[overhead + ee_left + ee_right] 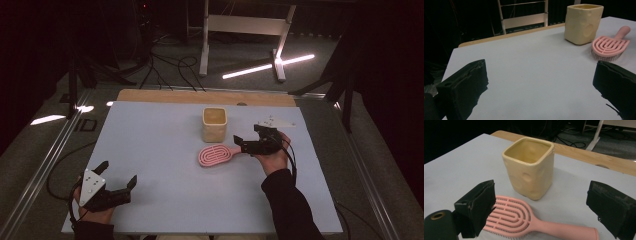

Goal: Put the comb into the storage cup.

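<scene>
my left gripper (119, 176) sits nearest to me at the near left corner of the table (165, 200), its jaws spread wide with nothing between them; in the left gripper view the two black jaws stand far apart over bare pale surface, and my hand (92, 212) is wrapped around the body under the grey three-cornered plate. a little farther in and over to the right, my right gripper (246, 137) has its jaws spread too, gripping nothing, and they stand on either side of the handle end of the pink hairbrush (216, 154). in the right gripper view the brush (524, 220) lies bristles down on the table, its oval slotted head low at the left jaw and its handle running off toward the right jaw; i cannot tell whether either jaw is touching it, but the gap between them is far wider than the handle. my right hand (274, 159) holds that gripper from the near side, the dark sleeve coming in from the bottom of the high view. just beyond the brush stands the yellow square cup (214, 124), upright, open at the top and empty as far as i can see into it in the right gripper view (530, 167); it is near the brush head but apart from it. past the cup the pale top ends at a wooden edge (205, 96), and beyond that i see a dark floor with cables (170, 67) and a white frame (245, 25).
</scene>
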Motion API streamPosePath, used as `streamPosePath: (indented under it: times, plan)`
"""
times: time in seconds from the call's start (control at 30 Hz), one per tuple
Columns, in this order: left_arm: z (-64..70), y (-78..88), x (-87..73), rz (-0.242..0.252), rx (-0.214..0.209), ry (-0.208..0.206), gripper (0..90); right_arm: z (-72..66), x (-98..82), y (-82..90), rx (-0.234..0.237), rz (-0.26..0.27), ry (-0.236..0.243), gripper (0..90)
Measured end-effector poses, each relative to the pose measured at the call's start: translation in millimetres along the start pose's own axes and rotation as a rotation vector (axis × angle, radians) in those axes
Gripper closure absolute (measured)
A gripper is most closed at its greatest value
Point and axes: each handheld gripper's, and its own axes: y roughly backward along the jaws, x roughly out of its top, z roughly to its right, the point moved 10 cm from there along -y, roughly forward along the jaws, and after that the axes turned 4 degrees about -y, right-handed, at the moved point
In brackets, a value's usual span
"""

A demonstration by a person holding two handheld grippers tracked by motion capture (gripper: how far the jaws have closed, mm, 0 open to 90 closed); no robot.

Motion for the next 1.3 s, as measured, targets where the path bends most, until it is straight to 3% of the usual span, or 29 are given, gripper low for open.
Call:
streamPosePath:
  times: [0.47,1.3]
  plan:
    - [-0.1,-1.2,-1.7,-0.008,-0.003,0.0,0.2,0.7,-4.5,-13.1,0.01,-0.026,-0.032,8.7]
    - [0.4,-2.5,-2.8,-0.013,-0.003,-0.004,0.2,4.4,-14.3,-33.9,-0.012,-0.088,-0.026,9.4]
